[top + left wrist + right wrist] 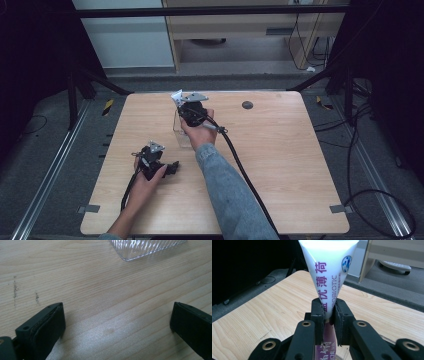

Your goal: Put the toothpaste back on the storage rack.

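- The table (280, 165) is pale wood with fine brown grain; beside the left gripper (117, 322) it carries a few dark speckled marks (15, 288).
- Both grippers are black; the right gripper (328, 312) has brass-coloured screw rings.
- The tube (329, 270) is white with purple characters, grey lettering and a small blue-and-white round logo; its lower end is purple.
- The clear container (145, 247) has a ribbed, wavy pattern.
- The sleeve (230, 195) is grey-blue denim.
- A dark round spot (247, 105) sits on the table beyond the tube.
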`<state>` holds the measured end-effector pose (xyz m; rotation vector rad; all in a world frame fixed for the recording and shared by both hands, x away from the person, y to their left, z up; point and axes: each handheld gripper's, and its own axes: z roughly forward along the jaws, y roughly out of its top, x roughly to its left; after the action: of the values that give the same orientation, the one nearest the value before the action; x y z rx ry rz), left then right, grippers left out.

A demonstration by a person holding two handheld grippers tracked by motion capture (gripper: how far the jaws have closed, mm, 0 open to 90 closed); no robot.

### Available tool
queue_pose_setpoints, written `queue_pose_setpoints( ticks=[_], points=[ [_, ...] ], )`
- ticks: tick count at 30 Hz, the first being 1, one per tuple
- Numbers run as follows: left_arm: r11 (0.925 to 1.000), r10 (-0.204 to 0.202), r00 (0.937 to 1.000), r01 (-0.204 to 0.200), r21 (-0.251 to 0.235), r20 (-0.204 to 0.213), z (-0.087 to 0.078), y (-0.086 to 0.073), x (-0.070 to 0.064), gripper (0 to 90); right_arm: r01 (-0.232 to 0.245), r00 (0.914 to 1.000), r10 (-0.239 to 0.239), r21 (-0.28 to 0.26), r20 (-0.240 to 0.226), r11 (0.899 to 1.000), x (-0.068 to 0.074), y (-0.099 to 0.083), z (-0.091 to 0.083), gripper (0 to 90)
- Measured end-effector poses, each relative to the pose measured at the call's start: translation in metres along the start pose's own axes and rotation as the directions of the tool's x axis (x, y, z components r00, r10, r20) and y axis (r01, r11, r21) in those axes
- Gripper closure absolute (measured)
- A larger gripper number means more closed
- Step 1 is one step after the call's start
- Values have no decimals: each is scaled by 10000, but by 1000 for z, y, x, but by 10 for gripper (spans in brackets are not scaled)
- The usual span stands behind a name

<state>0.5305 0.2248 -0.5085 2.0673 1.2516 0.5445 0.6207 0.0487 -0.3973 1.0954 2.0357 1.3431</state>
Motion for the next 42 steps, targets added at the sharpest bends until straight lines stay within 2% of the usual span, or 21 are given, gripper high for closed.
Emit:
queue_pose_setpoints(
  ticks=[29,42],
  points=[
    [10000,4,10000,-4,-1,17,0,0,0,0,142,9998,-149,445,140,9989,3,-5,7,792],
    [10000,3,10000,-3,-2,18,0,0,0,0,168,9997,-175,412,164,9990,5,-5,10,788]
  ],
)
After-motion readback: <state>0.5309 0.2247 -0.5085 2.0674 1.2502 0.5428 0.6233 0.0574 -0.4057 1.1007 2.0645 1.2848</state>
